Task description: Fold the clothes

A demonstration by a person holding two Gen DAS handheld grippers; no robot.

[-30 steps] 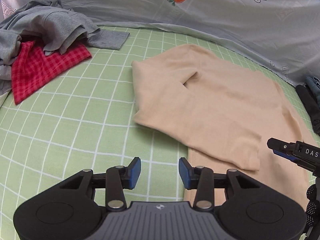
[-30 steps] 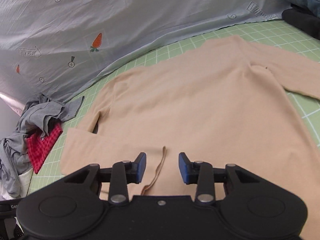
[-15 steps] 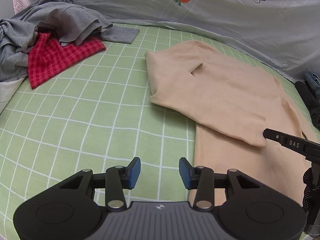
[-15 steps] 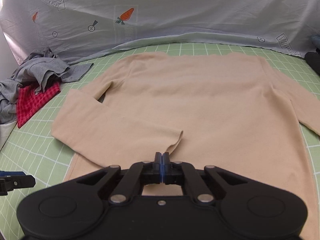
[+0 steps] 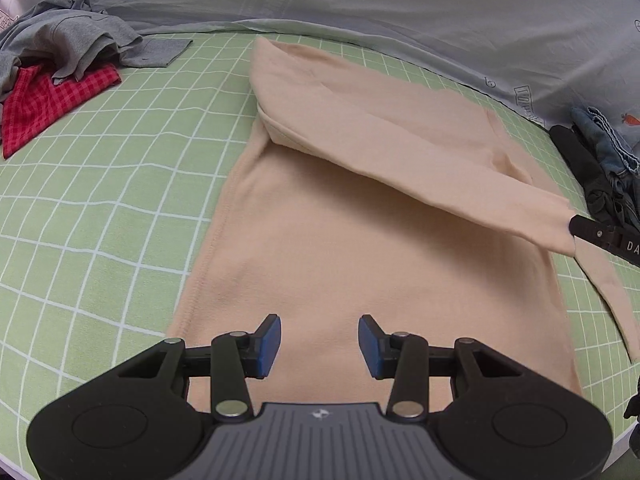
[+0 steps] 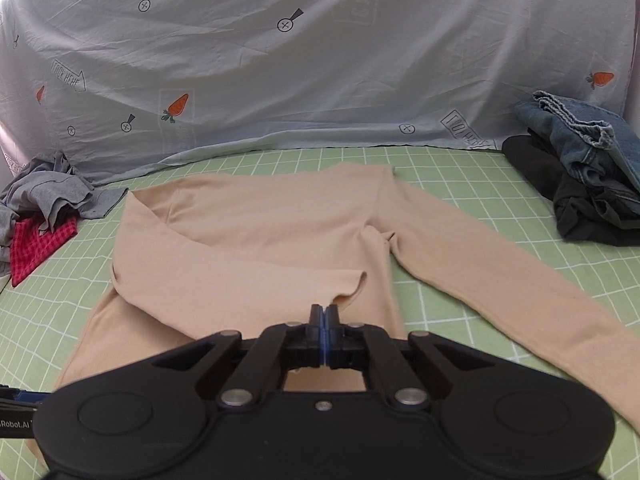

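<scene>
Right wrist view: sleeve cuff pinched, drawn across the beige top

My right gripper (image 6: 320, 314) has its blue pads pressed tight together, and the cuff of the near sleeve (image 6: 224, 280) of the beige long-sleeved top (image 6: 260, 216) is caught at their tips. The sleeve runs from the shoulder on the left across the body of the top to the pads, lifted a little off the cloth beneath. The other sleeve (image 6: 500, 280) lies flat, stretching out to the right over the green checked sheet (image 6: 460, 184).

From the left wrist camera, my left gripper (image 5: 319, 340) stands spread with nothing between its blue pads, hovering over the lower part of the beige top (image 5: 340, 260) near the hem. At the right edge of that picture the tip of my right gripper (image 5: 576, 226) shows, with the sleeve's cuff in it.

The top lies spread out in the middle of the bed. A heap of grey clothes (image 6: 44, 196) with a red checked cloth (image 6: 36, 244) under it sits at the far left. A pile of blue jeans (image 6: 588, 148) on a black garment (image 6: 560, 196) sits at the far right. A pale blue sheet with carrot prints (image 6: 320, 60) hangs behind the bed.
</scene>
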